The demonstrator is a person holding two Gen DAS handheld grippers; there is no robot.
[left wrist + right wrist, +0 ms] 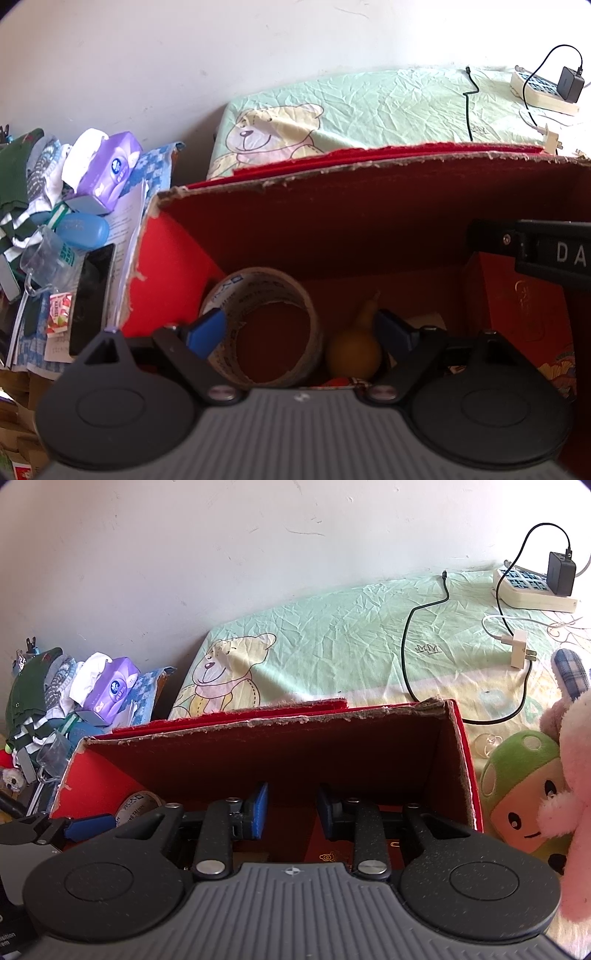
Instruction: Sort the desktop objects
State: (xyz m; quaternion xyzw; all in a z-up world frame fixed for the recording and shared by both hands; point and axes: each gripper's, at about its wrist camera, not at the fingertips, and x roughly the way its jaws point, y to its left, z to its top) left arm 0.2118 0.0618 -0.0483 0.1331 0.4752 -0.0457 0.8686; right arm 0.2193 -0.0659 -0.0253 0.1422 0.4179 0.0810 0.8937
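Note:
A torn red cardboard box stands open in front of both grippers. On its floor lie a roll of brown tape, a yellow gourd-shaped object and a red printed packet. My left gripper hangs wide open inside the box. Its left pad is at the tape roll's edge and its right pad is just past the gourd. My right gripper is open over the box's right half with nothing between its pads. It shows as a black bar in the left wrist view.
Left of the box is a cluttered stand with a purple tissue pack, a blue case, a glass mug, a black phone and clothes. Behind lies a bear-print sheet with a power strip and cables. Plush toys sit to the right.

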